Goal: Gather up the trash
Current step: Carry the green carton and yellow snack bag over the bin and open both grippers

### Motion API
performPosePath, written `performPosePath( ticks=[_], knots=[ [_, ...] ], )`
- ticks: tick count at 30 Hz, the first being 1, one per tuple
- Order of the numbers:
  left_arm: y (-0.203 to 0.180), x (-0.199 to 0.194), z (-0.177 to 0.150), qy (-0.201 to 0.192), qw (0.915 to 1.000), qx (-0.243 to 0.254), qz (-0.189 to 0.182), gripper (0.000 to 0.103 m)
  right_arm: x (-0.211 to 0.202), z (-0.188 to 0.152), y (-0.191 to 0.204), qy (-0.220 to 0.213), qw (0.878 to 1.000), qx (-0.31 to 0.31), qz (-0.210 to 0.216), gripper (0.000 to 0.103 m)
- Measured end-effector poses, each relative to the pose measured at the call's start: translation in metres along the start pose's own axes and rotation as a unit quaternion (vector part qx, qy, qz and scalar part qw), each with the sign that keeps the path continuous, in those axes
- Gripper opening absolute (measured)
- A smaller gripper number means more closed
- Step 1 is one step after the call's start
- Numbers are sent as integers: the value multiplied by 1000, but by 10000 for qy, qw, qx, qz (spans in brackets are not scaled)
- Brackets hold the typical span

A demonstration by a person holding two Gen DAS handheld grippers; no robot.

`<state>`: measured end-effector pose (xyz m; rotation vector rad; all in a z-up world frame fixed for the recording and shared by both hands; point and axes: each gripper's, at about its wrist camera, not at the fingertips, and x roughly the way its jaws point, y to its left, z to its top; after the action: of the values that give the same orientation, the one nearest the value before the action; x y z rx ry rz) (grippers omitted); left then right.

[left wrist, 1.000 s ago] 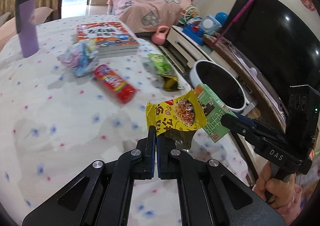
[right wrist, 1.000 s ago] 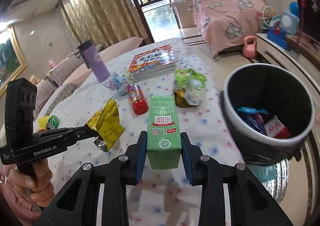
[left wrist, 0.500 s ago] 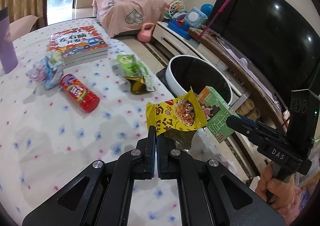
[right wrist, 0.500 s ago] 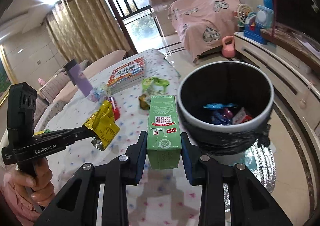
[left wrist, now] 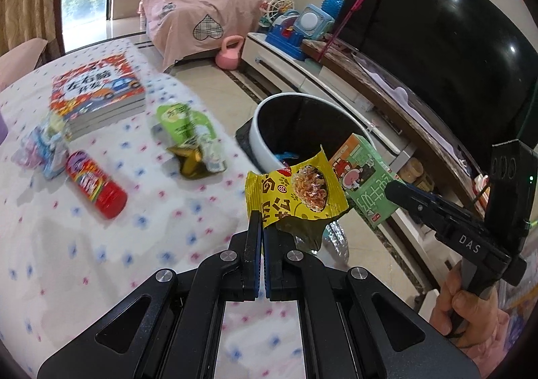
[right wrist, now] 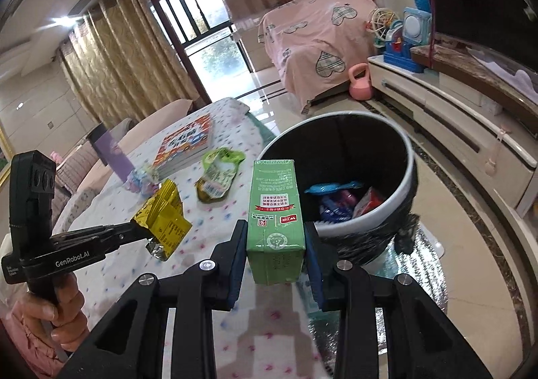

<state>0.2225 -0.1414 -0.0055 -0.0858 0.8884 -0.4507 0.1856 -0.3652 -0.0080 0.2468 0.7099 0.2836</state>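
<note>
The left gripper (left wrist: 261, 227), at the lower centre of the left wrist view, has its jaws pressed together on the lower edge of a crinkled yellow snack wrapper (left wrist: 296, 194), which stands up above the fingertips. In the right wrist view the right gripper (right wrist: 275, 244) is clamped on the sides of a green rectangular drink carton (right wrist: 275, 211), held upright at the centre of the frame. Just right of and behind the carton stands the round white-rimmed waste bin with a black liner (right wrist: 412, 170), on the floor, with blue and red wrappers lying inside it. At the left of that frame the other gripper carries the yellow wrapper over the white cloth with coloured dots (right wrist: 208, 221). In the left half of the left wrist view, on the cloth lie a red cylindrical snack tube (left wrist: 95, 189), a torn green pouch (left wrist: 188, 137), a pale pastel wrapper (left wrist: 43, 150) and a stack of colourful books (left wrist: 97, 90)
</note>
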Motion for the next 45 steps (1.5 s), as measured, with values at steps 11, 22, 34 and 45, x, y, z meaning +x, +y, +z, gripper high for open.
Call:
performPosePath(
  ticks=[11, 22, 34, 45],
  knots=[
    [-29, 30, 42, 37, 9994, 342, 53, 1, 10, 29, -29, -69, 9995, 44, -291, 32],
    [-42, 68, 66, 242, 9980, 564, 146, 1, 30, 56, -47, -22, 9987, 17, -499, 32],
    [-46, 95, 75, 400, 9973, 587, 181, 1, 51, 65, -62, 114, 9984, 38, -555, 32],
    [-40, 88, 70, 301, 9982, 473, 208, 46, 59, 63, -73, 185, 9983, 196, -510, 36]
  ],
)
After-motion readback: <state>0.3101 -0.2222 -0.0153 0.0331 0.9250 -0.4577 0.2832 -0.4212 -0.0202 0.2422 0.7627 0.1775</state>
